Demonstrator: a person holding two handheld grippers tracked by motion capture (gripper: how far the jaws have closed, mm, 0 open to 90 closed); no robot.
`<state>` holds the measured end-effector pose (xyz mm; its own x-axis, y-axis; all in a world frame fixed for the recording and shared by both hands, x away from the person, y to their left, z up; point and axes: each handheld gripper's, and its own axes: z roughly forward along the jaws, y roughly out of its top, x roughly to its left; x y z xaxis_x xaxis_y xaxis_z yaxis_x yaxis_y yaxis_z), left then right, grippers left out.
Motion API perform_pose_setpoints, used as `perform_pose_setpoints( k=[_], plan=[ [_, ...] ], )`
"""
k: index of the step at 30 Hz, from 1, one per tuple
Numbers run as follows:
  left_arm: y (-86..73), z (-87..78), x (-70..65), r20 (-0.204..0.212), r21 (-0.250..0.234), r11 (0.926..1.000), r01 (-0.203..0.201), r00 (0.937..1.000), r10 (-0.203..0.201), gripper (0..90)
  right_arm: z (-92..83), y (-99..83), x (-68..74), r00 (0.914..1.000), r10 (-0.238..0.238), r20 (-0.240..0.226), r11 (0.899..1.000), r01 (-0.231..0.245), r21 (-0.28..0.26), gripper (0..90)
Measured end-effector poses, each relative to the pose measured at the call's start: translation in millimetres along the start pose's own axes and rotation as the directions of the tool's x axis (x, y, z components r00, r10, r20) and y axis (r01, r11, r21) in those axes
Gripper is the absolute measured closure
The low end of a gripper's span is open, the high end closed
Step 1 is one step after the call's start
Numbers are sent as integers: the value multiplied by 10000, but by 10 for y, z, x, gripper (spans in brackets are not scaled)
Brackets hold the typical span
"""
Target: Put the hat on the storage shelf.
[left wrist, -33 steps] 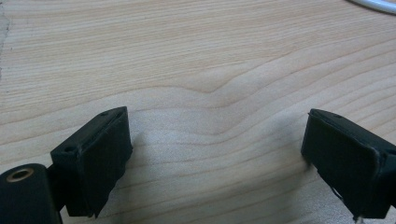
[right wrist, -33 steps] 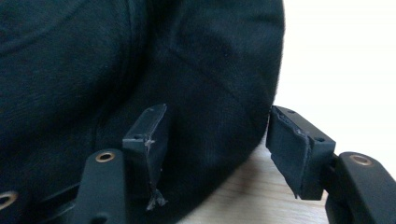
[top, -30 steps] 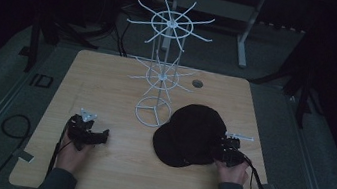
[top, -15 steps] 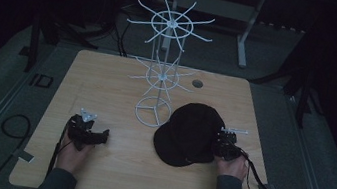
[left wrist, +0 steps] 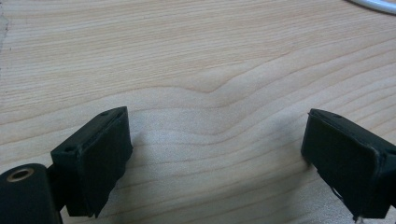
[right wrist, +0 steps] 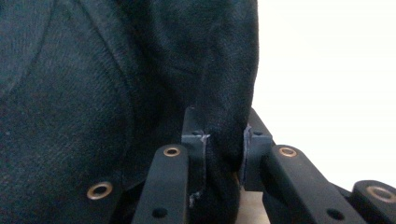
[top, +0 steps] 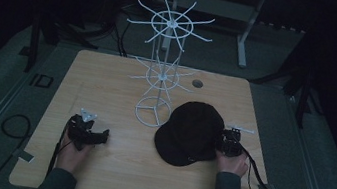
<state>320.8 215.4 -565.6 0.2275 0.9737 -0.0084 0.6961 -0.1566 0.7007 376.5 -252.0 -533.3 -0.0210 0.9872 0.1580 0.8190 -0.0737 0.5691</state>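
Item: black cap (top: 190, 133), woven cloth, lying on the wooden surface (top: 108, 80) just beside the base of a white wire rack (top: 158, 78). Judged light, soft and floppy; little risk of slipping or damage.

Right tongs (right wrist: 223, 149): have just been closing, now pinching a fold at the cap's edge, a sound hold.

Left tongs (left wrist: 215, 154): jaws apart, empty, over bare wood.

The black cap (top: 191, 133) lies crown up on the wooden table (top: 107, 85), just beside the white wire stand's (top: 161, 81) round base, its right edge pinched.
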Motion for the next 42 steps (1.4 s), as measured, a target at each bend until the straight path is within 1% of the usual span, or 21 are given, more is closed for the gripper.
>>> perform_pose_setpoints(
  k=[4, 7, 9, 12, 17, 24, 28, 33, 42],
  plan=[
    [0, 0, 0, -1, 0, 10000, 0, 10000, 0, 90, -48, 55, -23, 9999, 109, -58, 9989, -112, -448, 773],
    [0, 0, 0, -2, 1, 10000, 4, 10000, -4, 90, -129, 113, -41, 10000, 20, -9, 9952, -20, -975, 775],
    [0, 0, 0, -1, 1, 10000, 3, 10000, -3, 90, -193, 158, -47, 9999, -79, 65, 9914, 87, -1306, 776],
    [0, 0, 0, -2, 2, 10000, 2, 10000, -2, 89, -280, 237, -67, 9998, -194, 13, 9845, 194, -1742, 778],
    [0, 0, 0, -2, 3, 10000, 1, 10000, -1, 90, -382, 368, -79, 9987, -478, 162, 9701, 503, -2374, 779],
    [0, 0, 0, -1, 7, 10000, -5, 10000, 5, 89, -482, 504, -103, 9971, -718, 270, 9558, 765, -2838, 779],
    [0, 0, 0, -2, 5, 10000, 2, 10000, -2, 90, -547, 573, -112, 9946, -969, 377, 9446, 1038, -3112, 779],
    [0, 0, 0, -1, 4, 10000, 1, 10000, -1, 89, -605, 657, -111, 9901, -1307, 513, 9342, 1403, -3280, 780],
    [0, 0, 0, -4, 5, 10000, 5, 10000, -5, 90, -702, 771, -170, 9858, -1600, 504, 9186, 1674, -3581, 781]
  ],
)
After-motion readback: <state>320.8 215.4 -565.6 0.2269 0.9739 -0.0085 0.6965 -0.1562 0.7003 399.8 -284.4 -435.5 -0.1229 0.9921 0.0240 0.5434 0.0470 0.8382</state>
